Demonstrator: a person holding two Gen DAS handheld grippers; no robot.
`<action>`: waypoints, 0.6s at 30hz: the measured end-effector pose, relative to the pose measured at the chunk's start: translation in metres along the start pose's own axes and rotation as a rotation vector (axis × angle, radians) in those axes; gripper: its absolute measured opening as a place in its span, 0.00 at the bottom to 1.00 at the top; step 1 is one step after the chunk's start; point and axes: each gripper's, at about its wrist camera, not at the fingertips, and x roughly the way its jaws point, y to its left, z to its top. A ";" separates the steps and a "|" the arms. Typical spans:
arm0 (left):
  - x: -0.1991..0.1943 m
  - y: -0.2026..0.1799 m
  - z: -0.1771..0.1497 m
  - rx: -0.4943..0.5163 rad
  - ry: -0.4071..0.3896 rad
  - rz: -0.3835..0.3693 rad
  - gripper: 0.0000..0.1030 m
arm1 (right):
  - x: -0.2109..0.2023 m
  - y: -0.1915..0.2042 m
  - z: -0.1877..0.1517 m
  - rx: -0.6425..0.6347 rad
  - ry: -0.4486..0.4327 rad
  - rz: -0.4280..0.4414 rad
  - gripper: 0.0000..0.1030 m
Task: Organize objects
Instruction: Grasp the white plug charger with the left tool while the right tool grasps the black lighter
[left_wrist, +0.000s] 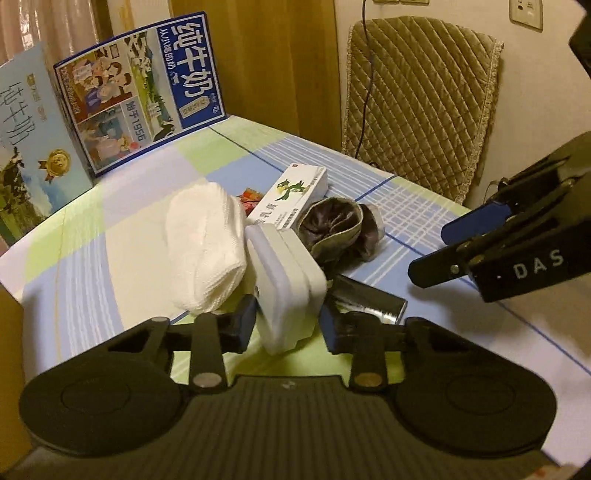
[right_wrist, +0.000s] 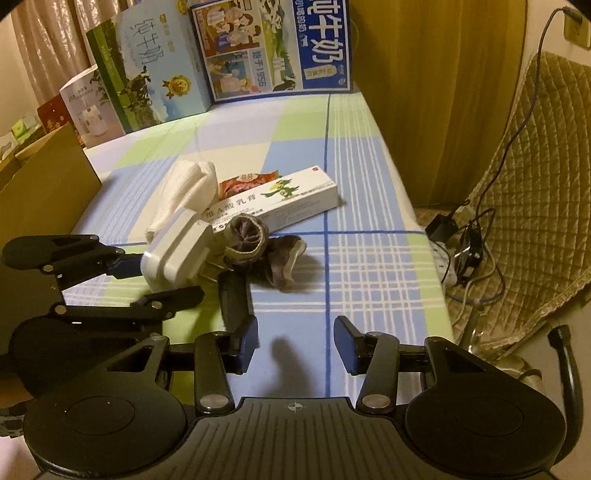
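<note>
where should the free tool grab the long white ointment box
Judging by its pose, take the ointment box across its narrow width near the far end, coming from above. That end lies clear on the table; the near end is crowded by the dark cloth.

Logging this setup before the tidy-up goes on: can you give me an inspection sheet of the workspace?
Surface: checked tablecloth in blue, green and white.
Job's things: white plug adapter, white towel roll, ointment box, brown fabric pouch, dark tube, red snack packet, all heaped together.
Clutter: milk cartons upright at the far edge; cardboard box.
Grippers: left gripper straddling the adapter, contact unclear; right gripper open, empty.
Cables: power strip with tangled leads.
Surroundings: quilted chair, curtain.
</note>
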 end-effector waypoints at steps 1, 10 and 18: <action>-0.002 0.002 0.000 -0.007 0.007 0.004 0.25 | 0.002 0.002 0.000 -0.001 0.004 0.005 0.41; -0.041 0.020 -0.015 -0.044 0.033 0.053 0.24 | 0.016 0.027 -0.003 -0.069 0.015 0.049 0.34; -0.054 0.035 -0.040 -0.108 0.021 0.072 0.25 | 0.034 0.037 0.002 -0.089 0.005 0.042 0.34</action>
